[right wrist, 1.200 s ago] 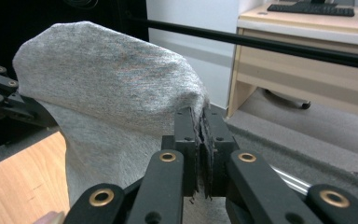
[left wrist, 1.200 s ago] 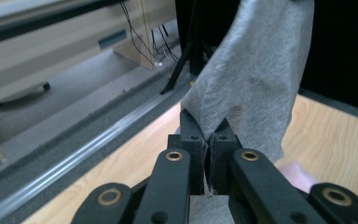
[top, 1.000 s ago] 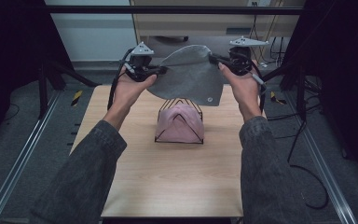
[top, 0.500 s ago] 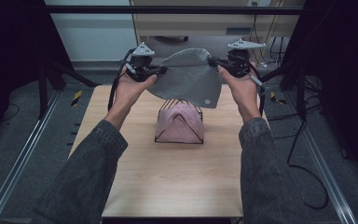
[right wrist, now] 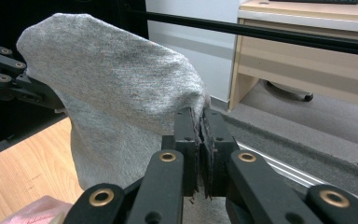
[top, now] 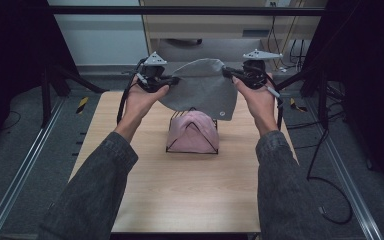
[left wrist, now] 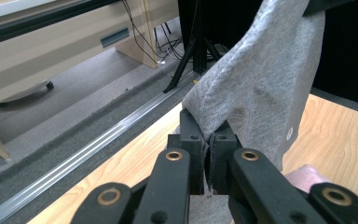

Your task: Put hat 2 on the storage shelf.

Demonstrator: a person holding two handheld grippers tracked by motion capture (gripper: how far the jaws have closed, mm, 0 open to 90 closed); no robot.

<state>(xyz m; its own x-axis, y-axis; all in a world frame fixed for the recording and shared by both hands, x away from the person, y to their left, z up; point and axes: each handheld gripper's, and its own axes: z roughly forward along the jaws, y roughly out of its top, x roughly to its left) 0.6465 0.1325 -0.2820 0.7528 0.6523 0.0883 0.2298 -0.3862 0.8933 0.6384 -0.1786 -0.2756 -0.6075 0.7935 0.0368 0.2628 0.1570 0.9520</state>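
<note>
High view: grey cloth [top: 200,87] stretched between left gripper [top: 172,80], right gripper [top: 228,73].

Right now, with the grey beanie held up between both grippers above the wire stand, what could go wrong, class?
1. Each gripper, left and right, pinches only a thin edge of the grey beanie; a tug might pull the fabric free.
2. The hanging cloth is close to the wire stand and could snag on it.
3. The stand already bears a pink hat, which lowering the beanie might dislodge.
</note>
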